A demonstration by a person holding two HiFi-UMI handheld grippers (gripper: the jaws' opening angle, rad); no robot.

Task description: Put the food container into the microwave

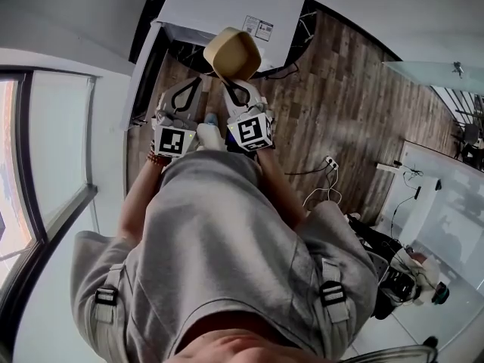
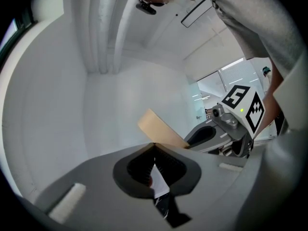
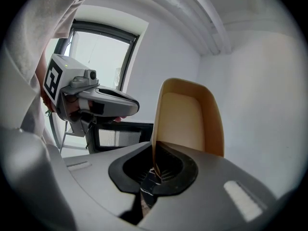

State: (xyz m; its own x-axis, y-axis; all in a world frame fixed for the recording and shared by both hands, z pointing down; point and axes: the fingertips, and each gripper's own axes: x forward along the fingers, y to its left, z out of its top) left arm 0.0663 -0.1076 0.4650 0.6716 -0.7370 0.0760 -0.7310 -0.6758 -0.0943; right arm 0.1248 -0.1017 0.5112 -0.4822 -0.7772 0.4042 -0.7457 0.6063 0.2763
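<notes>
Left tongs [image 1: 198, 82]: the jaws are brought together at the tips, and nothing is gripped between them.
Right tongs [image 1: 229, 83]: the jaws are pinched shut on one side wall of the container, close to its rim.
Container [image 1: 232, 53]: a tan, empty, lidless tub is held in the air, tipped on its side. It sticks out past the tips of the right tongs, just ahead of the left tongs and to their right. Its hollow inside is turned toward the right tongs' camera.
Microwave [image 1: 227, 10]: a white box is seen straight ahead of both tongs, just beyond the container, set on a dark tabletop [image 1: 299, 21].
Microwave door [image 3: 120, 136]: a dark-framed mesh window is seen past the left tongs, on the side away from the right tongs.
Marker cubes: one is carried at the rear of each pair of tongs, close to the person's grey shirt [image 1: 219, 233].
Floor [image 1: 340, 112]: brown wood planks are spread to the right of the right tongs.
</notes>
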